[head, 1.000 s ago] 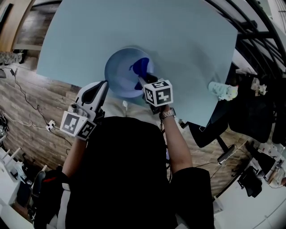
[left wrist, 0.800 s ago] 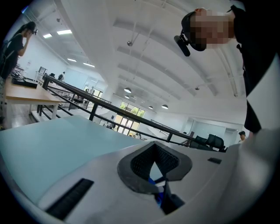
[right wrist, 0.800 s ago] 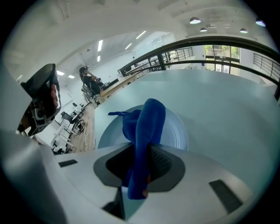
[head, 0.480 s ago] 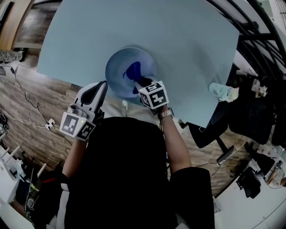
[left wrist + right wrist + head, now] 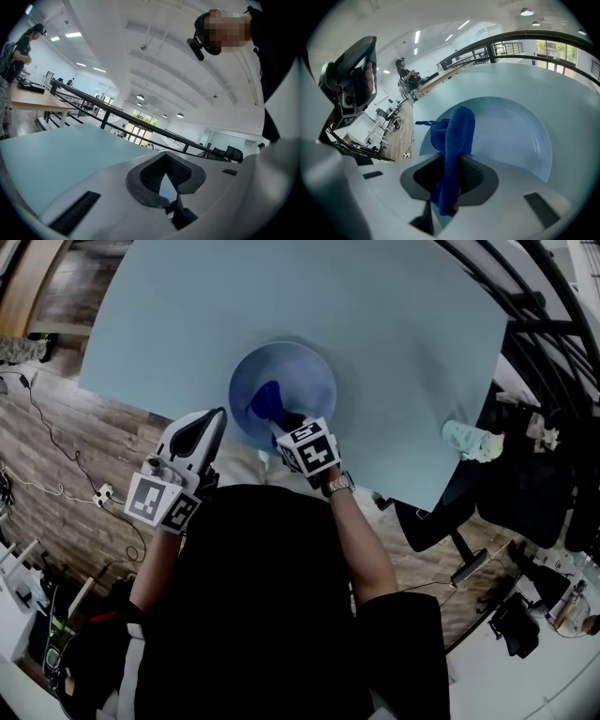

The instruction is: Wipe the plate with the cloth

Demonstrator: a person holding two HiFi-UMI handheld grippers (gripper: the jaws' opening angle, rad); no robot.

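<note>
Pale-blue round plate (image 5: 307, 371) sits on the light-blue surface (image 5: 394, 315), near its front edge. The right gripper (image 5: 281, 418) is clamped on a deep-blue cloth (image 5: 265, 399), pressing it onto the plate's left part. The left gripper (image 5: 216, 416) hovers just off the surface's edge, jaws together with nothing between them, beside the plate.

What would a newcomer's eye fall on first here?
The bright blue cloth, clamped in the right gripper, is over the near left part of the plate. The plate stands near the front edge of the table. The left gripper is shut and empty at that edge, left of the plate.
</note>
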